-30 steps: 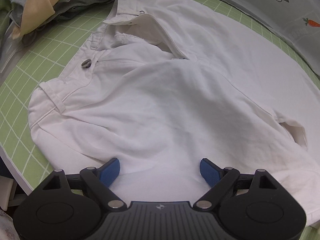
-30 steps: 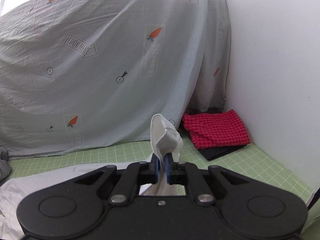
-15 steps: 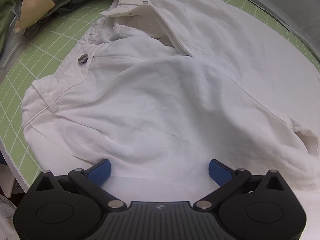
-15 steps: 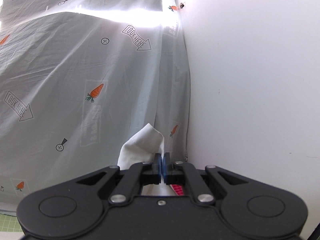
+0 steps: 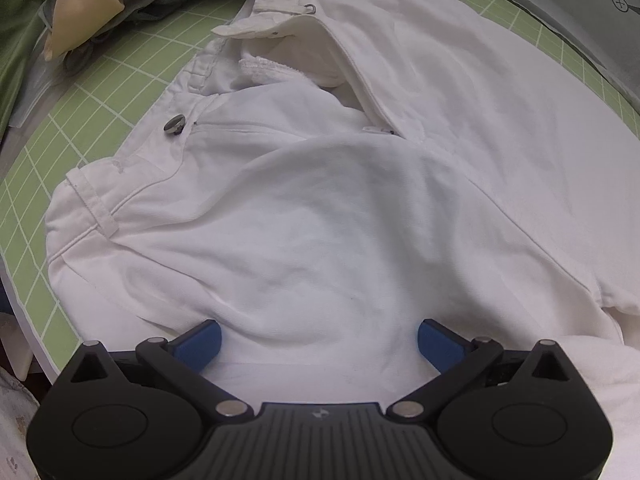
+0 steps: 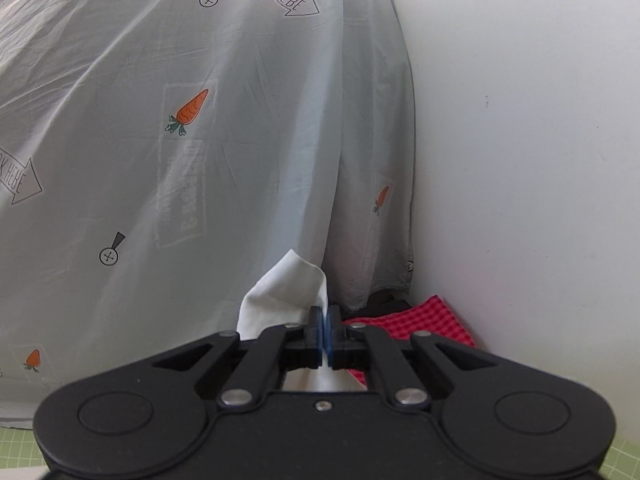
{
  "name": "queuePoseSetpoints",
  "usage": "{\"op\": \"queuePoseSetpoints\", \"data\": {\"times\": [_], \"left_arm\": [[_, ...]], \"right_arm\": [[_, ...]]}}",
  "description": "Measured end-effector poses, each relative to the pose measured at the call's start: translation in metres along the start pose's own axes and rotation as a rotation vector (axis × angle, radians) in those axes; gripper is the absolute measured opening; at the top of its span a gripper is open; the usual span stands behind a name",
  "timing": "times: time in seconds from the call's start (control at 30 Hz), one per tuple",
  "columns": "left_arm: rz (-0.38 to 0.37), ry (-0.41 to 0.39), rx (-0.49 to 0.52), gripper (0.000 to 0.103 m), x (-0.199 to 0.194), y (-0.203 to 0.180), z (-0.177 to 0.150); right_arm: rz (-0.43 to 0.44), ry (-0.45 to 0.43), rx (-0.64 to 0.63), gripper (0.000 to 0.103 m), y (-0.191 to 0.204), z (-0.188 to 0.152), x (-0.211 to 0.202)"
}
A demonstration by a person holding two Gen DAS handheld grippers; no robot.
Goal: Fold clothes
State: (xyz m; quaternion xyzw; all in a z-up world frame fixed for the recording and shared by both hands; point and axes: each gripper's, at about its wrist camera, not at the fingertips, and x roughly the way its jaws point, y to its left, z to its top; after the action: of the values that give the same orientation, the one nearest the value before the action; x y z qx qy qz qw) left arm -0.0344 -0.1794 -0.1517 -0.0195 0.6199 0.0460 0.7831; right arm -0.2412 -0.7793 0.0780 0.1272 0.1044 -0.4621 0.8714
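Observation:
White trousers [image 5: 320,208] lie spread on the green grid mat [image 5: 92,92], waistband and metal button [image 5: 174,125] at the upper left. My left gripper [image 5: 318,342] is open, its blue fingertips [image 5: 198,344] resting on the near part of the trousers with cloth between them. My right gripper [image 6: 325,330] is shut on a corner of the white cloth [image 6: 280,296] and holds it raised in front of the grey carrot-print sheet [image 6: 180,140].
A pile of grey and yellow clothes [image 5: 88,12] lies at the mat's far left. Folded red checked cloth [image 6: 420,320] sits on a dark garment in the corner by the white wall [image 6: 520,160]. The mat's near-left edge [image 5: 24,304] is close.
My left gripper moved forward a little over the trousers and stayed open. My right gripper, still holding the cloth corner, tilted up and then partly back down.

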Motion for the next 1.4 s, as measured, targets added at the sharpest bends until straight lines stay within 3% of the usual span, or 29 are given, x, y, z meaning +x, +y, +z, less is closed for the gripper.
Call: {"op": "queuePoseSetpoints", "data": {"times": [0.17, 0.23, 0.3, 0.4, 0.47, 0.53, 0.6, 0.63, 0.7, 0.8, 0.93, 1.07, 1.23, 1.4], "left_arm": [[-0.008, -0.014, -0.002, 0.103, -0.004, -0.003, -0.002], [-0.010, -0.023, 0.003, 0.103, -0.006, -0.005, -0.005], [-0.011, -0.034, 0.014, 0.103, -0.008, -0.004, -0.010], [-0.007, -0.055, 0.028, 0.103, -0.011, -0.008, -0.016], [-0.006, -0.063, 0.029, 0.103, -0.013, -0.010, -0.015], [-0.006, -0.068, 0.030, 0.103, -0.014, -0.013, -0.017], [-0.010, -0.065, 0.038, 0.103, -0.015, -0.014, -0.017], [-0.013, -0.062, 0.043, 0.103, -0.016, -0.015, -0.017], [-0.029, -0.075, 0.045, 0.103, -0.025, -0.015, -0.029], [-0.054, -0.113, 0.039, 0.103, -0.036, 0.004, -0.034], [-0.075, -0.155, 0.018, 0.103, -0.044, 0.033, -0.037], [-0.062, -0.183, -0.048, 0.103, -0.056, 0.060, -0.039], [-0.054, -0.185, -0.179, 0.103, -0.051, 0.098, -0.030], [-0.046, -0.154, -0.336, 0.103, -0.033, 0.128, -0.020]], "right_arm": [[0.114, -0.121, 0.071, 0.002, 0.014, 0.030, -0.014], [0.112, -0.168, 0.067, 0.002, 0.007, 0.032, -0.034], [0.052, -0.164, 0.041, 0.002, -0.011, 0.020, -0.053], [-0.111, -0.051, 0.025, 0.002, -0.058, -0.026, -0.079], [-0.252, 0.100, 0.038, 0.005, -0.094, -0.070, -0.088], [-0.312, 0.265, 0.106, 0.010, -0.128, -0.111, -0.087], [-0.359, 0.410, 0.183, 0.025, -0.159, -0.150, -0.090], [-0.357, 0.441, 0.245, 0.033, -0.170, -0.165, -0.097], [-0.346, 0.461, 0.335, 0.060, -0.182, -0.188, -0.113], [-0.297, 0.466, 0.434, 0.077, -0.182, -0.205, -0.126], [-0.180, 0.520, 0.555, 0.082, -0.169, -0.223, -0.118], [-0.155, 0.557, 0.570, 0.083, -0.148, -0.228, -0.103], [-0.170, 0.565, 0.595, 0.089, -0.133, -0.227, -0.082], [-0.250, 0.598, 0.621, 0.089, -0.126, -0.228, -0.056]]}}
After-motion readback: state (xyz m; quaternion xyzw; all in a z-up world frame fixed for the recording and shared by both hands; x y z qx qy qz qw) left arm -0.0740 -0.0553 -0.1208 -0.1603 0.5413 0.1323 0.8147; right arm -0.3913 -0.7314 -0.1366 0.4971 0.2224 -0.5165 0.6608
